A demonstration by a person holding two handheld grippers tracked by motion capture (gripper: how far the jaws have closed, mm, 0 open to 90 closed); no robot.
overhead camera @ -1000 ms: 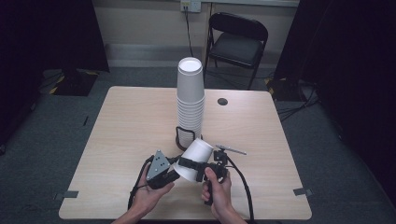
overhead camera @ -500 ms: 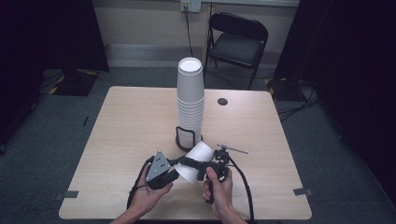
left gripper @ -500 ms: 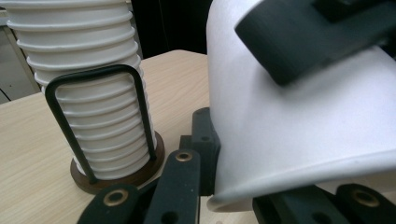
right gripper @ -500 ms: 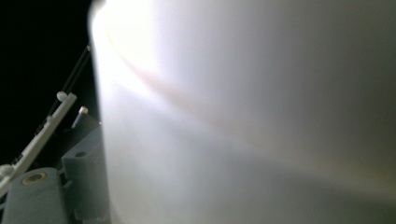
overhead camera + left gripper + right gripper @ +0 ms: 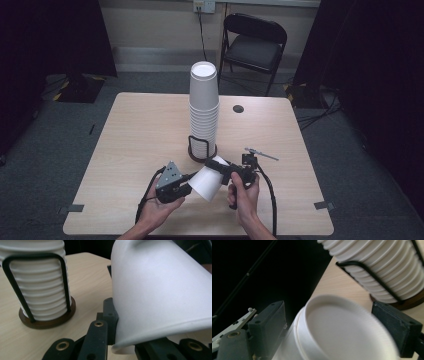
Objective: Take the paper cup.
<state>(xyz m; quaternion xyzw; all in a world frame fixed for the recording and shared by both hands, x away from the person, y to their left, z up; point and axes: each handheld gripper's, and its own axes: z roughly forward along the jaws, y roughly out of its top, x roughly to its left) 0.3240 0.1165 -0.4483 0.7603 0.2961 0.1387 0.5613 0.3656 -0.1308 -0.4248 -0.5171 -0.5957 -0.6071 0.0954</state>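
High view: left gripper [image 5: 172, 184] and right gripper [image 5: 235, 172] low over desk [image 5: 140, 135], single paper cup [image 5: 206, 181] on its side between them, just in front of cup stack [image 5: 204, 110] in wire holder [image 5: 202, 150].

Left gripper view: jaws just closed, pinching cup [image 5: 160, 295] rim.

Right gripper view: jaws either side of cup [image 5: 342, 332] base; contact unclear, cannot tell grip.

Looking down and forward from high over the table [image 5: 150, 125]; riding close behind each gripper's fingers, both facing the cup stack [image 5: 40, 282] nearby.
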